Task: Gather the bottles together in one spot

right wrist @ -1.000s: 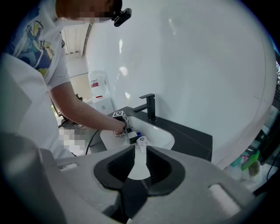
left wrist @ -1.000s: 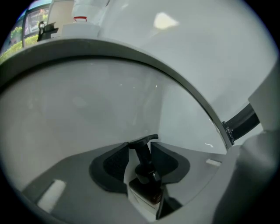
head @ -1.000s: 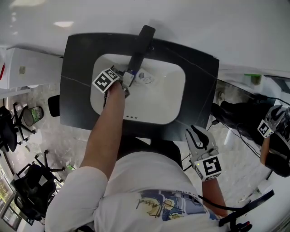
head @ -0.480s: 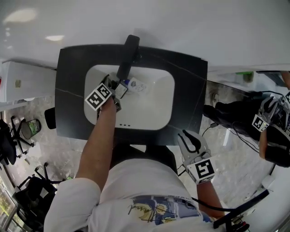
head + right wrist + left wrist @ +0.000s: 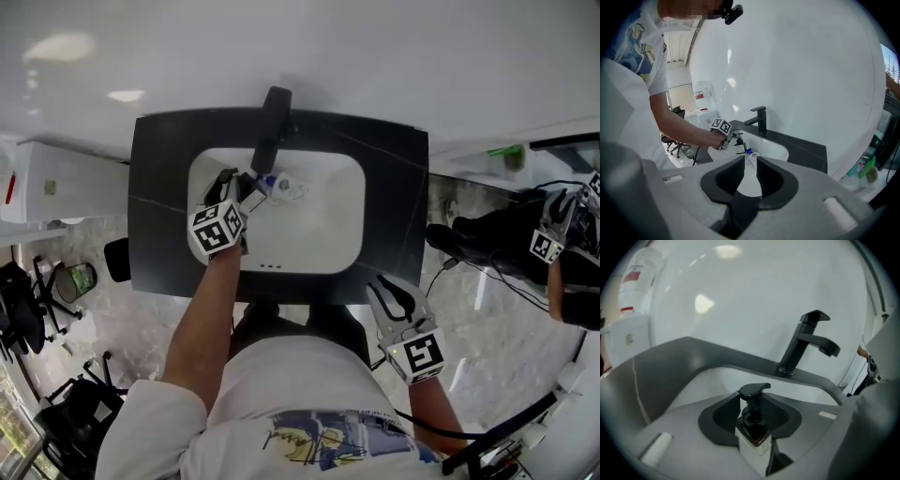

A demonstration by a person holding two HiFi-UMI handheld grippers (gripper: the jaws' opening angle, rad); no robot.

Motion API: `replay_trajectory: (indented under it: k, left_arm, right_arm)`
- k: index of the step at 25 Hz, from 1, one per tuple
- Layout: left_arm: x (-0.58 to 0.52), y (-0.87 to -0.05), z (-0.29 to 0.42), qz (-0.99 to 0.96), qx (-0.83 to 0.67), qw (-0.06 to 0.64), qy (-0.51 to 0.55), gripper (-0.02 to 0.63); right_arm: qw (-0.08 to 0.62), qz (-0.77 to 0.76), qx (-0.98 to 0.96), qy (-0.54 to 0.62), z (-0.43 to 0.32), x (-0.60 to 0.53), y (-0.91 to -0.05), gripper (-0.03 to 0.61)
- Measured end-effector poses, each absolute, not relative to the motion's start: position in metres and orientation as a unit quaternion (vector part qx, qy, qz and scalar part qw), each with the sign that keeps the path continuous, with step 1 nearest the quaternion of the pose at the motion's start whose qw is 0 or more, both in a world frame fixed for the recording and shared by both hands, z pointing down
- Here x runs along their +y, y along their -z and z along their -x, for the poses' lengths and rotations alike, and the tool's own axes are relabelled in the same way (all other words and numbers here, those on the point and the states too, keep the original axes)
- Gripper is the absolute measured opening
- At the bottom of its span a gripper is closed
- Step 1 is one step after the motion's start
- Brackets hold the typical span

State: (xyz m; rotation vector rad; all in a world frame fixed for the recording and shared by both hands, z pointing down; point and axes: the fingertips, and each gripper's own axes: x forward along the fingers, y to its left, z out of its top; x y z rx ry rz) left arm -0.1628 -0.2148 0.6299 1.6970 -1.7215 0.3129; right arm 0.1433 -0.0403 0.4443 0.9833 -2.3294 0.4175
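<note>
sink basin (image 5: 323,230) — pump bottle (image 5: 753,446) base hidden inside left tongs (image 5: 752,409)

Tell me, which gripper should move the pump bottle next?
The left gripper: its jaws, just closed further, grip the pump bottle over the sink; right gripper hangs open, off the counter.

Nothing could be read: the red-and-white label (image 5: 632,275) high to the left of the sink (image 5: 323,230), the print on the lying bottle (image 5: 289,187) inside the sink and the script on the shirt (image 5: 309,433) in front of the sink were too blurred.
</note>
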Motion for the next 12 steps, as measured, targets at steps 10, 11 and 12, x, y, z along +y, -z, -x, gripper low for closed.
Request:
replay_trajectory:
  k: [10, 11, 12]
  left_arm:
    - [-0.243, -0.535, 0.162, -0.774, -0.586, 0.187, -0.154, 0.132]
    - [-0.247, -0.527, 0.163, -0.781, -0.579, 0.177, -0.153, 0.132]
    - [-0.252, -0.519, 0.163, -0.788, -0.572, 0.167, -0.152, 0.132]
  right_arm:
    - [0.259, -0.384, -0.872, -0.156, -0.112, -0.030, -0.442, 0.080]
    - [0.258, -0.387, -0.871, -0.156, -0.110, -0.029, -0.442, 0.080]
    - [0.256, -0.391, -0.871, -0.154, -0.108, -0.029, -0.441, 0.080]
